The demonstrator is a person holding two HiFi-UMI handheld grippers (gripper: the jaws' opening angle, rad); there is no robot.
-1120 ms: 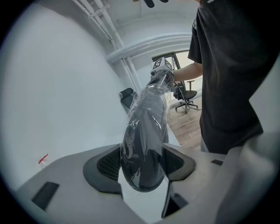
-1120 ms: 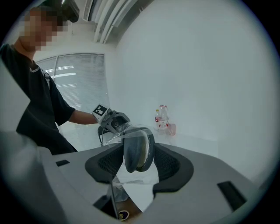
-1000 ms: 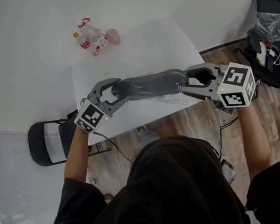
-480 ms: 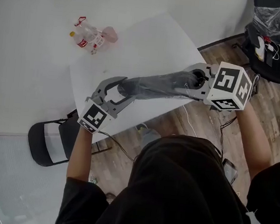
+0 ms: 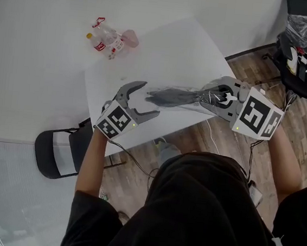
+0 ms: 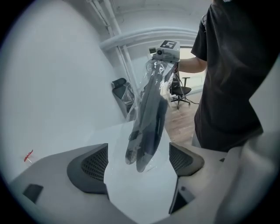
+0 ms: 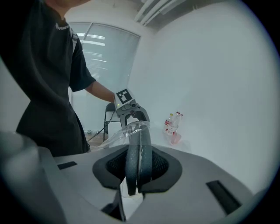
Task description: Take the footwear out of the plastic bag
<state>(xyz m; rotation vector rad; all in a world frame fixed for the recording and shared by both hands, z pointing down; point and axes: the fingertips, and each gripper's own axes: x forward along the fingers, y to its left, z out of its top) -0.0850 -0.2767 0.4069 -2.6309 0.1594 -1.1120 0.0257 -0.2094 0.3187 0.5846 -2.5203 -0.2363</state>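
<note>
A pair of dark footwear (image 5: 172, 97) lies lengthwise inside a clear plastic bag (image 6: 162, 72), held above the white table (image 5: 166, 50). My right gripper (image 5: 215, 97) grips one end, and its jaws are closing on the two soles (image 7: 139, 153) pressed between its pads. My left gripper (image 5: 148, 98) is opening at the other end. In the left gripper view the bag's tip (image 6: 140, 159) hangs between the spread jaws (image 6: 138, 162), touching neither pad. The right gripper view shows bag film (image 7: 113, 138) trailing off toward the left gripper (image 7: 131, 114).
Two plastic bottles (image 5: 109, 38) and a pink cup (image 5: 130, 37) lie at the table's far left. A black folding chair (image 5: 57, 153) stands at the near left. An office chair (image 5: 302, 59) with things on it stands at the far right, on the wooden floor.
My left gripper has let go of the bag's end and spread its jaws. My right gripper has closed on the other end, and the bag has drawn toward it.
</note>
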